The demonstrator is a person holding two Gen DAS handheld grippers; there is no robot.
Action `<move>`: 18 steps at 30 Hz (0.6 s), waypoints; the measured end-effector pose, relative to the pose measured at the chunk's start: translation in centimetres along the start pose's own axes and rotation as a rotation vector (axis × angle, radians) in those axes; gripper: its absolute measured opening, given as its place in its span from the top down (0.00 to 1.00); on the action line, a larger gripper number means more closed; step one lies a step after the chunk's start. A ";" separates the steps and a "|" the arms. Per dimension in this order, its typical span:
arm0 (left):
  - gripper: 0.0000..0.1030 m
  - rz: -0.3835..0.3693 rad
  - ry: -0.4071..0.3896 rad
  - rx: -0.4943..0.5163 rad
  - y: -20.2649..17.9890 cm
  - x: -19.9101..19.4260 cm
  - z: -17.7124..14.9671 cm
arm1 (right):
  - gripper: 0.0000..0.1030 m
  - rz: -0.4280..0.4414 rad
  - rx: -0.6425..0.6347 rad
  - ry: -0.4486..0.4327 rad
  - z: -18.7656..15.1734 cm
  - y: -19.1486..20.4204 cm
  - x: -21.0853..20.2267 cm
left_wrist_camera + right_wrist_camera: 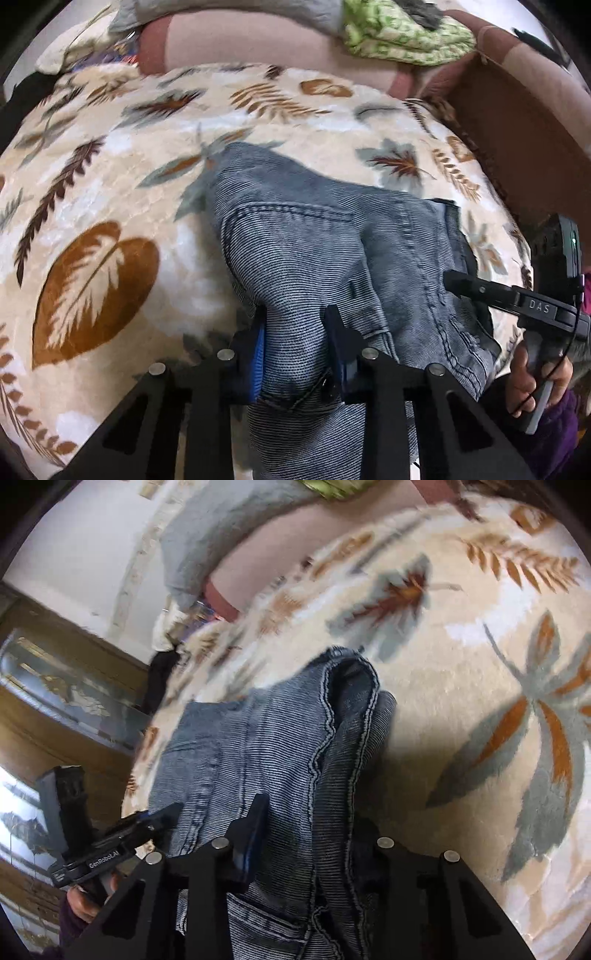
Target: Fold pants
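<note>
Cream blanket [177, 122] with brown and grey-blue leaf prints covers pretty much the whole bed, and the jeans [317, 243] are sitting on top of it, already bunched into a folded bundle with the stitched seams and a pocket edge showing. Left tongs [297, 350] are clamped on a fold of the denim, with cloth squeezed right between the blue-padded fingers. Right tongs [310, 834] have the jeans [258, 746] gripped too; one finger is visible pressing the fabric, the other is mostly buried under the denim. From the left camera you can see the other gripper coming in from the right, with a hand [535, 373] wrapped around its handle. Up at the back there's a pinkish pillow [258, 40] and a green patterned cloth [402, 33] lying on it.
</note>
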State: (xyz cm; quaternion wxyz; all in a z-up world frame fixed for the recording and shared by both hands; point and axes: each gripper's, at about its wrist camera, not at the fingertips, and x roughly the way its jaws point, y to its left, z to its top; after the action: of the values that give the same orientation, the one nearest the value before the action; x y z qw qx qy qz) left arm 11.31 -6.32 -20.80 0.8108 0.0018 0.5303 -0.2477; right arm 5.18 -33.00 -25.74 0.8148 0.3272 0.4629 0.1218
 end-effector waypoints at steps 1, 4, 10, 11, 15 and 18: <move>0.60 0.002 -0.002 -0.018 0.3 0.0 -0.1 | 0.61 0.008 0.010 -0.001 0.1 -0.1 -0.1; 0.35 0.051 0.007 -0.064 1.2 -0.1 -0.5 | 0.56 0.031 0.047 0.016 0.2 -0.8 0.0; 0.23 0.024 0.049 -0.154 3.3 0.4 -1.0 | 0.47 0.019 0.041 0.026 0.2 -0.8 0.4; 0.22 0.006 0.066 -0.172 3.4 0.8 -1.0 | 0.45 0.018 0.040 0.026 0.2 -0.7 0.5; 0.17 -0.030 0.064 -0.177 2.9 1.7 -1.0 | 0.40 0.019 0.029 0.019 0.2 -0.4 0.7; 0.20 -0.050 0.049 -0.146 1.9 2.0 -0.9 | 0.41 0.018 0.016 0.010 0.1 -0.2 0.9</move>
State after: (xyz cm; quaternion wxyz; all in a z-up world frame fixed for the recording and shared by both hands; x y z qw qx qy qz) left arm 11.89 -5.22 -23.44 0.7891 -0.0644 0.5665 -0.2284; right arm 5.74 -32.77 -26.39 0.8086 0.3372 0.4652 0.1269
